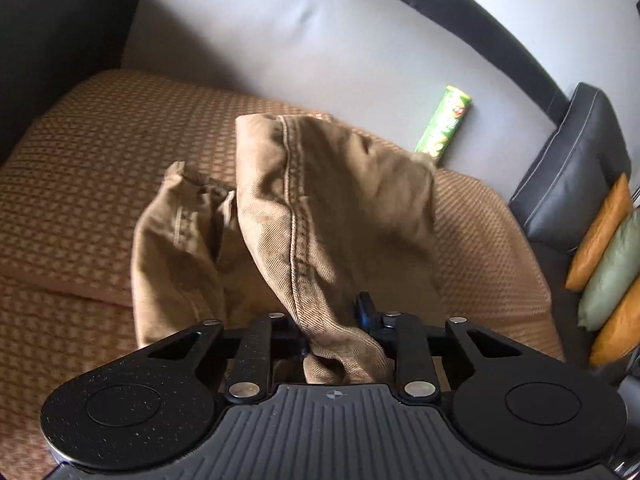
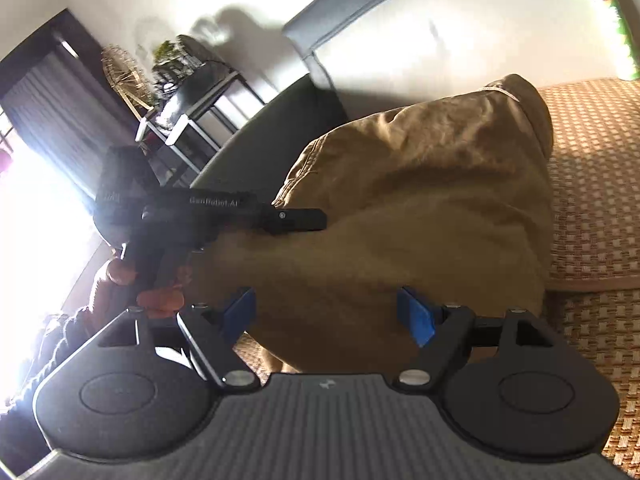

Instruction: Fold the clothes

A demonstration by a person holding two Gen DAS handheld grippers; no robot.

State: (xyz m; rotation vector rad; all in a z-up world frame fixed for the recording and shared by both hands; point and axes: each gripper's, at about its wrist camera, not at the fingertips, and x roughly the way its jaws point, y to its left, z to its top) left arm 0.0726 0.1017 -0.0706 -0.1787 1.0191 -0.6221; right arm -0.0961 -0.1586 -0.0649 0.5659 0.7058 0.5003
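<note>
On the sofa seat [image 1: 100, 168], over a woven orange-brown cover: tan trousers [image 1: 328, 208], bunched and partly lifted, heavy double-stitched seam running down the middle of the raised fold. Clamped at the near end between the fingers of the left tool [image 1: 340, 334], with cloth spilling over and hiding most of the gap; only one blue pad [image 1: 365, 312] showing beside the fabric. Lower, looser fold hanging toward the left of that view, draped down to the cover. Seen from the right wrist, same trousers [image 2: 420, 208] as a large rounded mound filling the centre. Right tool [image 2: 328, 316] spread wide, blue pads [image 2: 416, 316] well apart, nothing pinched, mound of cloth just beyond the fingertips. Left tool [image 2: 296, 218] also visible there from the side, black body reaching into the edge of the fabric, gripped below by a hand [image 2: 160, 296] with a knitted sleeve behind it. Behind the trousers, against the pale grey backrest [image 1: 320, 48]: green cylindrical snack can [image 1: 444, 128], leaning. To the right, dark leather cushion [image 1: 572, 168], then orange and green pillows [image 1: 608, 256] stacked on edge. Dark armrest [image 1: 52, 40] on the far left. Past the sofa in the right-wrist view, blurred metal shelf [image 2: 188, 96] with plants, and very bright light from a window at the left edge.
</note>
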